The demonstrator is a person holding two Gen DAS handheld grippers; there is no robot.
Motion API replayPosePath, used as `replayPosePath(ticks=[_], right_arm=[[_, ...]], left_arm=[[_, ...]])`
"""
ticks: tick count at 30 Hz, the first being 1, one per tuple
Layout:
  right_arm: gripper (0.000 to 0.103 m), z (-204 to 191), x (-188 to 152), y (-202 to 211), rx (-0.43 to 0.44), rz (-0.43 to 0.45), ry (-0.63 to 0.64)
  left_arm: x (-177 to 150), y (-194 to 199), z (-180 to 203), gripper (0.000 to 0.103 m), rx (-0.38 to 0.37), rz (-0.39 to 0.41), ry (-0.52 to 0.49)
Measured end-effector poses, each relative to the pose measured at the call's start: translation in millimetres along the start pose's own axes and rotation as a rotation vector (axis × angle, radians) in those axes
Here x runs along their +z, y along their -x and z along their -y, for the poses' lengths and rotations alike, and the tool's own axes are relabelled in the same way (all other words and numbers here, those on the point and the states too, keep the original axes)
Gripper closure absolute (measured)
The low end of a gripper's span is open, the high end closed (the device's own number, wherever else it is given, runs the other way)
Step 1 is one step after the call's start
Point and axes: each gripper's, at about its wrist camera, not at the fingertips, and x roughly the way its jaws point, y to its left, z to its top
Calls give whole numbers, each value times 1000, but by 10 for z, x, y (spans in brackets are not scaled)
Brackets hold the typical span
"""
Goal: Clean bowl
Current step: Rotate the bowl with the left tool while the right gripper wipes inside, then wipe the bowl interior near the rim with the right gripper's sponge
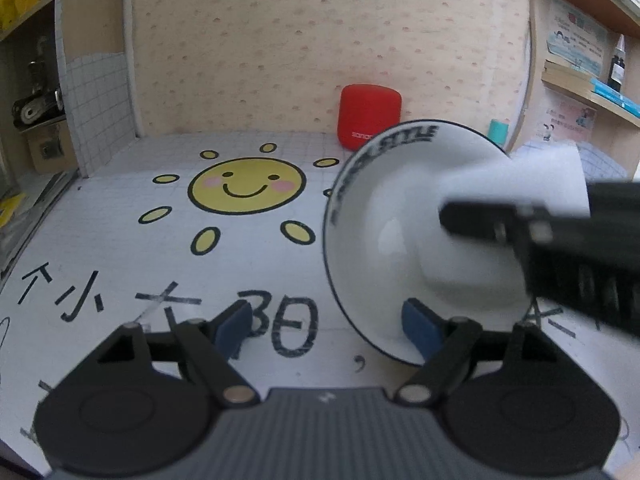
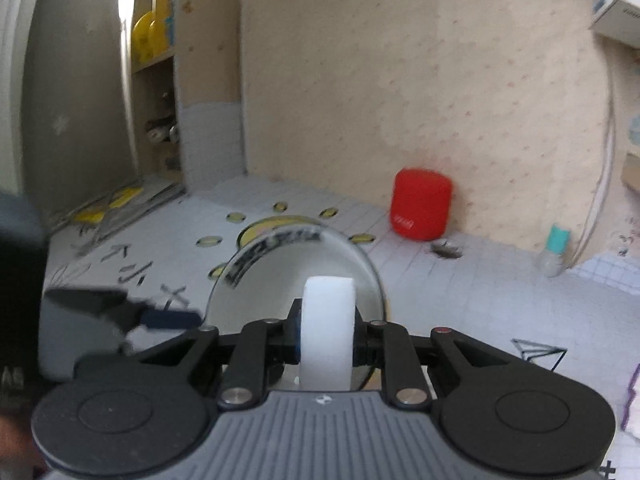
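Observation:
A white bowl (image 1: pixel 400 240) with a dark rim and black lettering is tipped on its side above the table, its opening facing right. My left gripper (image 1: pixel 326 328) is wide open; its right blue pad (image 1: pixel 420 328) touches the bowl's lower rim, its left pad (image 1: pixel 234 330) stands apart from it. My right gripper (image 2: pixel 326 340) is shut on a white sponge (image 2: pixel 328 332) and presses it into the bowl (image 2: pixel 280 280). The sponge (image 1: pixel 532 184) and right gripper's black body (image 1: pixel 560 232) reach in from the right in the left wrist view.
A white gridded mat (image 1: pixel 120 260) with a yellow smiling sun (image 1: pixel 246 186) and black characters covers the table. A red speaker (image 1: pixel 366 114) and a small teal-capped bottle (image 2: pixel 556 248) stand at the back wall. Shelves stand left (image 1: pixel 32 80) and right (image 1: pixel 592 72).

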Motion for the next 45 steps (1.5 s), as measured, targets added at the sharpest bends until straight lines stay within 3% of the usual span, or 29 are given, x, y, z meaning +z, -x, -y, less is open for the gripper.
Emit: replayPosePath(ticks=[6,15,24,35,40,43,45], right_arm=[[85,-111,16,-89,81,-24,9],[85,-8,-22,0,27,-20,-20],[85,-228,21,-115,122,-43,18],[85,-240,-85,-57,88,-68,51],[85,-218,-13,-5,24,-19,32],[85,-230,59,-39,34,-9,22],[85,-305,92,-95,88,-25,26]], left_arm=[[-12,15,20,22,-3,2,8],[-24,28,4,22,-3,1,4],[-40,61,-67,22,11,0,11],[-41,71,-143,21,22,5,15],[-50,90,-127,22,20,2,23],[-57,100,-108,22,17,0,24],[-64,111,-101,22,15,0,25]])
